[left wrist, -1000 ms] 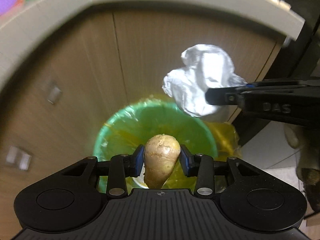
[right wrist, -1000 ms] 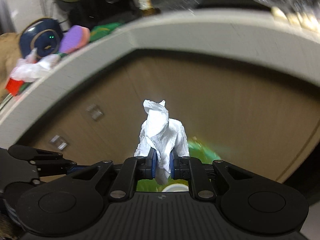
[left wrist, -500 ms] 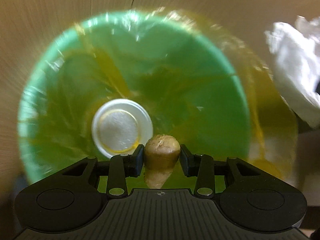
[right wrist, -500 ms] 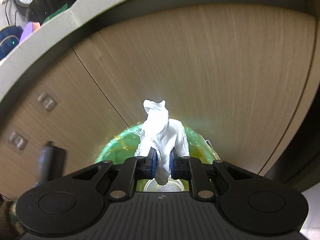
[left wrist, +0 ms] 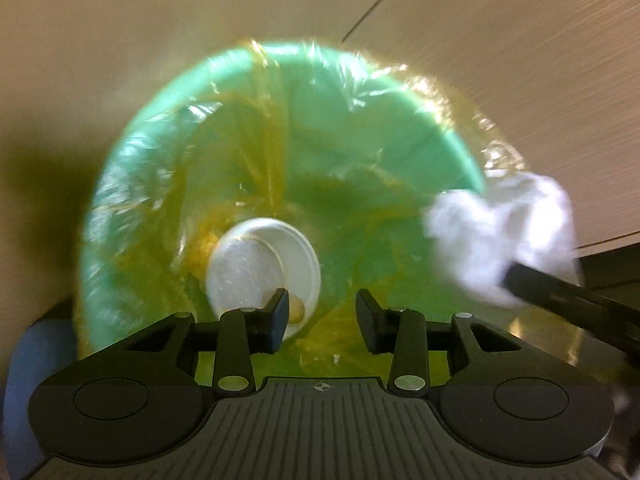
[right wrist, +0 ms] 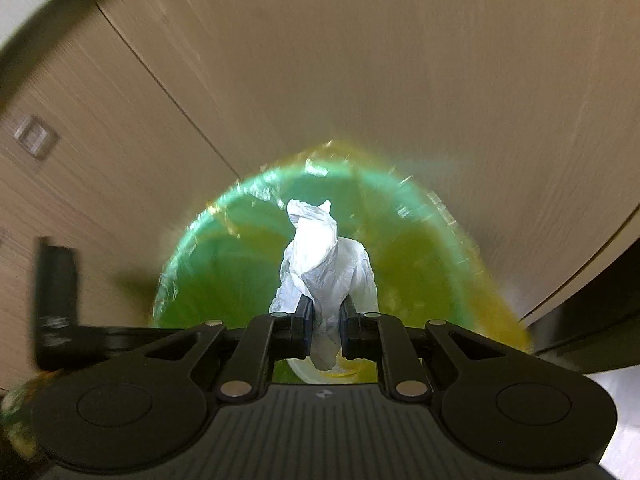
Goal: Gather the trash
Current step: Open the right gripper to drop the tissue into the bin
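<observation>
Your left gripper [left wrist: 322, 322] hangs spread and empty over the green bin [left wrist: 168, 152], probably having dropped its scrap [left wrist: 297, 309], while your right gripper [right wrist: 325, 330] pinches the tissue [right wrist: 324, 256] above it, ready for release.

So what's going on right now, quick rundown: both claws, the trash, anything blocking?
Left gripper open over the green bin, brown lump down in the white cup. Right gripper shut on crumpled tissue, above the bin. Nothing blocking.

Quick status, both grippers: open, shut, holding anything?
Left gripper: open, empty, above the green bin.
Right gripper: shut on the white crumpled tissue, over the bin.
</observation>
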Action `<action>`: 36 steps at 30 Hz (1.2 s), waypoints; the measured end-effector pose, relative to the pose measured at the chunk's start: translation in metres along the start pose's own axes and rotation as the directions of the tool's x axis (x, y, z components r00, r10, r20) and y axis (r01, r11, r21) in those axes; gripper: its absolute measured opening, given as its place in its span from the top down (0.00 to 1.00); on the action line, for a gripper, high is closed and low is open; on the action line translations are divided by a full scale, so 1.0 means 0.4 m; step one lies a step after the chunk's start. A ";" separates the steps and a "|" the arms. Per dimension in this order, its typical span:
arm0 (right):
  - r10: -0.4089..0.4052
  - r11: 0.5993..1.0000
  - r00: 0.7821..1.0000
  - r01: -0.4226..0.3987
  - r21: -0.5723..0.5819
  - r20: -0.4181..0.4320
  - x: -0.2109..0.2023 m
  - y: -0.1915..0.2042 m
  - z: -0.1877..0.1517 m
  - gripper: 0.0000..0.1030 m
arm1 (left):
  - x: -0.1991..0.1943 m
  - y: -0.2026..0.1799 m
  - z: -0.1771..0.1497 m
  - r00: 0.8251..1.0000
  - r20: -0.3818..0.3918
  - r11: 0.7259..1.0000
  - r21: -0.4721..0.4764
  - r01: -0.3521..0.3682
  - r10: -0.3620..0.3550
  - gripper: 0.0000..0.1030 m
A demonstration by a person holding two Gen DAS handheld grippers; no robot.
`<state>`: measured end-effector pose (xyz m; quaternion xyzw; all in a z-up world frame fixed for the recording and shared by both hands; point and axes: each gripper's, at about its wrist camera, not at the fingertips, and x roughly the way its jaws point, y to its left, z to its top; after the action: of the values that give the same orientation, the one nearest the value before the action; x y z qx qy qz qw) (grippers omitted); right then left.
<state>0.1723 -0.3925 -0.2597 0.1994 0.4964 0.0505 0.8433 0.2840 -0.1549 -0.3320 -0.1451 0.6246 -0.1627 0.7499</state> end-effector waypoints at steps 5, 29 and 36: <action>0.043 0.998 0.995 -0.040 0.041 -0.085 0.096 0.035 0.011 0.68 | -0.080 -0.020 -0.040 0.998 0.043 0.996 0.070 -0.052 0.049 0.60; -0.049 0.999 0.996 0.048 0.013 0.070 -0.141 0.087 -0.005 0.51 | -0.339 -0.059 -0.086 0.967 0.250 0.990 0.138 0.008 -0.043 0.60; -0.031 0.999 0.991 0.034 -0.025 0.129 -0.268 0.147 -0.058 0.46 | -0.488 -0.067 -0.160 0.935 0.342 0.988 0.149 0.043 -0.092 0.60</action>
<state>0.1052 -0.3624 -0.1595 0.1829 0.4433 0.0305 0.8770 0.1869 -0.0970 -0.1585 -0.1405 0.4641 -0.2033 0.8506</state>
